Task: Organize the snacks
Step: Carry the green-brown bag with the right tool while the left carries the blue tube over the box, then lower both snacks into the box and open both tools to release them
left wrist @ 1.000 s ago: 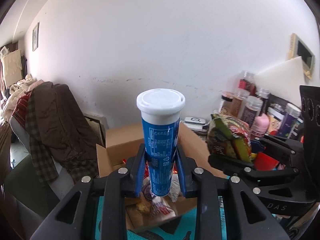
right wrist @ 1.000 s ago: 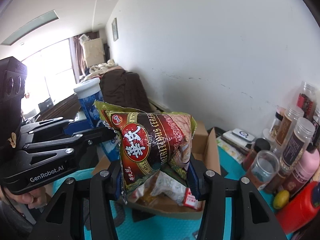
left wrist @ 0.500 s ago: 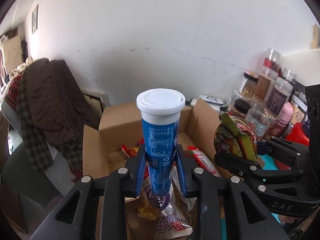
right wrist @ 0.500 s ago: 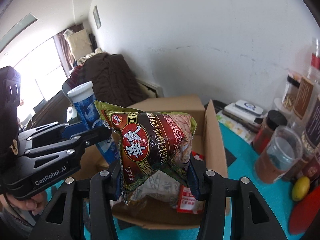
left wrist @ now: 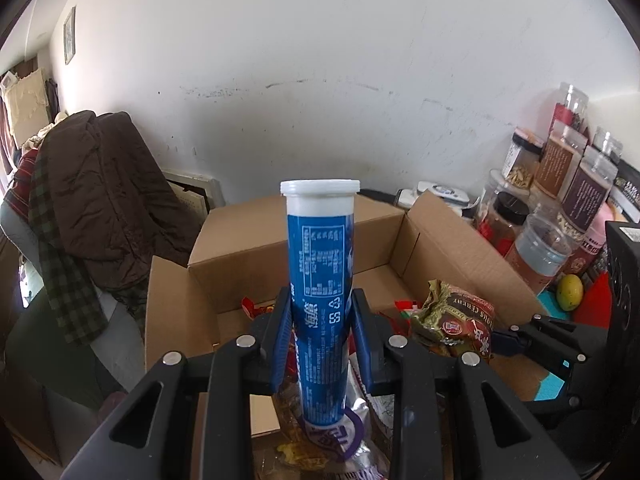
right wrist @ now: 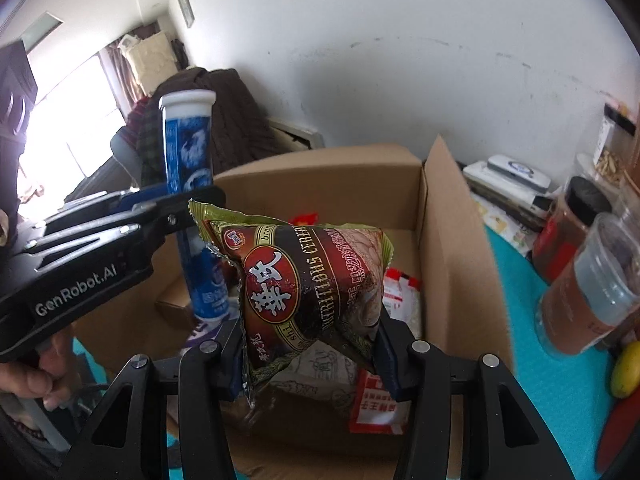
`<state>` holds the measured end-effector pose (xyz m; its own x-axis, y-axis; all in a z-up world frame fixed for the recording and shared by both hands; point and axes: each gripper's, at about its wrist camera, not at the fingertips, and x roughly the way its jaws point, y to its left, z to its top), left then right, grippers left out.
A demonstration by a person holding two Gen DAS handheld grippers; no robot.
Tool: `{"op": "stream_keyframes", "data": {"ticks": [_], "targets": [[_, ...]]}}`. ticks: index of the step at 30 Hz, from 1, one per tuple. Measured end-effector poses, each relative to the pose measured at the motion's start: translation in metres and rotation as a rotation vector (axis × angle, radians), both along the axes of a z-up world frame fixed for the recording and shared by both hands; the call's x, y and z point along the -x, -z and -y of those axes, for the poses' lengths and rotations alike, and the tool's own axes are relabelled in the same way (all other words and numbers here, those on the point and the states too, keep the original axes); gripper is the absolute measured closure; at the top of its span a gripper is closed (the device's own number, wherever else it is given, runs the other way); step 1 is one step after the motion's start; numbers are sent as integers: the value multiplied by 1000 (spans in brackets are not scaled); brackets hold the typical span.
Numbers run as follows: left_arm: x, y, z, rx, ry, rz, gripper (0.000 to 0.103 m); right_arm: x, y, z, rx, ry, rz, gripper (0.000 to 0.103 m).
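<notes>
My left gripper (left wrist: pixel 322 328) is shut on an upright blue tube with a white cap (left wrist: pixel 320 264), held over the open cardboard box (left wrist: pixel 256 240). The right wrist view shows that tube (right wrist: pixel 192 184) at the left, clamped by the left gripper (right wrist: pixel 182 216). My right gripper (right wrist: pixel 310 354) is shut on a puffy red and green cereal bag (right wrist: pixel 308 280), also above the box (right wrist: pixel 448 248). From the left wrist view the bag (left wrist: pixel 456 320) hangs at the right. Several snack packets (right wrist: pixel 376 400) lie in the box bottom.
Jars and bottles (left wrist: pixel 560 200) crowd the teal table (right wrist: pixel 540 360) to the right of the box, with a yellow lemon (left wrist: pixel 570 297). A chair with a brown coat (left wrist: pixel 104 188) stands left. A hand (right wrist: pixel 32 376) grips the left tool. Books and a remote (right wrist: pixel 512 176) lie behind.
Both grippers have come down and forward over the box with their loads still held. The box fills more of each view and its contents are closer.
</notes>
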<state>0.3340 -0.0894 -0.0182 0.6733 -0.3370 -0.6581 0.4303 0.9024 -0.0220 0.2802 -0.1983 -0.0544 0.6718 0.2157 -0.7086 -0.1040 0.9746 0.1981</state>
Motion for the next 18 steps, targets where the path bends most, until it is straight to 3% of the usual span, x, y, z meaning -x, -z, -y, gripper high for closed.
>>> {"op": "stream_keyframes", "data": {"ticks": [4, 14, 18], "targets": [[-5, 4, 1, -28, -16, -15, 75, -1, 3, -6, 14, -8, -3, 53], [-16, 34, -6, -68, -24, -194, 75, -10, 12, -14, 48, -8, -26, 49], [-11, 41, -9, -87, -26, -205, 75, -11, 12, -18, 73, -10, -32, 48]]}}
